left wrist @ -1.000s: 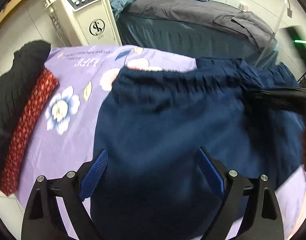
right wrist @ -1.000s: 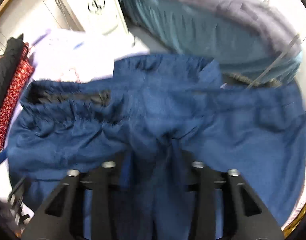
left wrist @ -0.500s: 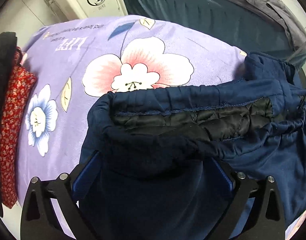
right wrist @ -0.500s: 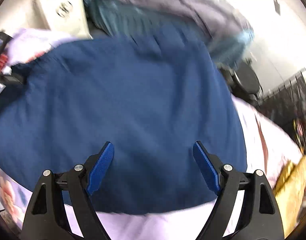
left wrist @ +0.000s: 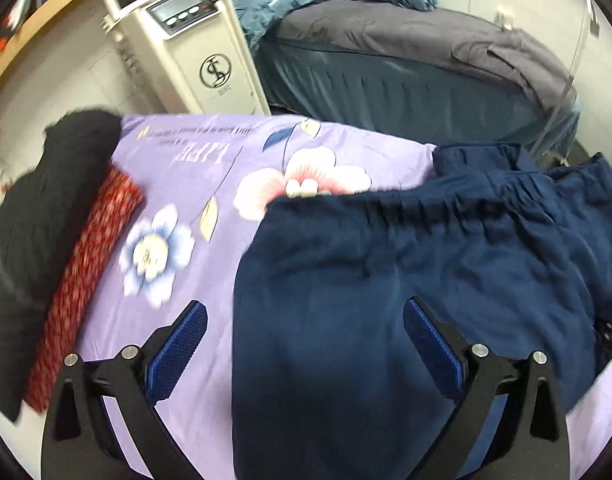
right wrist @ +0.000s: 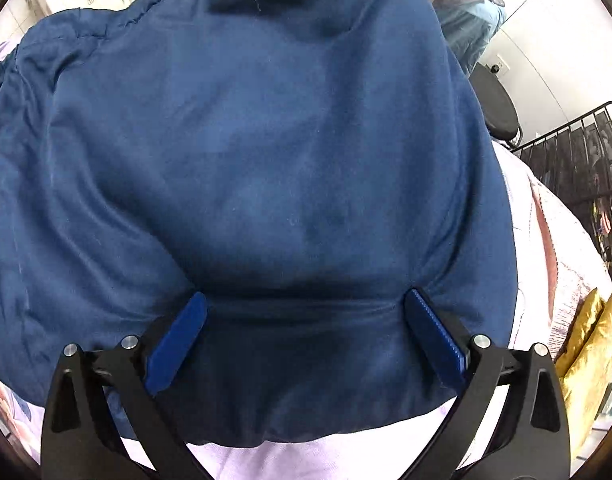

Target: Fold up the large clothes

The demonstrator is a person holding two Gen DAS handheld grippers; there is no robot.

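Item: navy trousers (left wrist: 406, 280), padded, elastic waist, laid on the lilac flowered sheet (left wrist: 194, 184).

Left to right in the left wrist view, we list: a black garment (left wrist: 38, 240) at the sheet's far left edge; a red patterned cloth (left wrist: 86, 264) just beside it; bare sheet with flowers and print; then the trousers, filling the right half. Their gathered waistband (left wrist: 386, 208) runs across the picture, left to right, and the cloth falls toward us from it. Beyond the sheet stand a cream machine (left wrist: 194, 52) and a dark bed (left wrist: 386, 92).

Left hand-held gripper (left wrist: 304, 340): released, jaws wide, nothing pinched. Its left pad hangs over bare sheet, its right pad over navy cloth, so it straddles the trousers' left edge.

Right hand-held gripper (right wrist: 304, 332): released, its jaws having just been opening; trousers (right wrist: 266, 140) lie under and between the pads, unpinched. We see the tips dent the cloth near the close hem.

Relation for the next move, as we judge it: the right gripper sits nearest the cloth, directly over it; the left needs a short shift right to take the edge.

View differences: only the left view shows the waistband and the side pile. Only the right view shows the near hem, a black rack (right wrist: 578, 152) and gold fabric (right wrist: 590, 344) at right.
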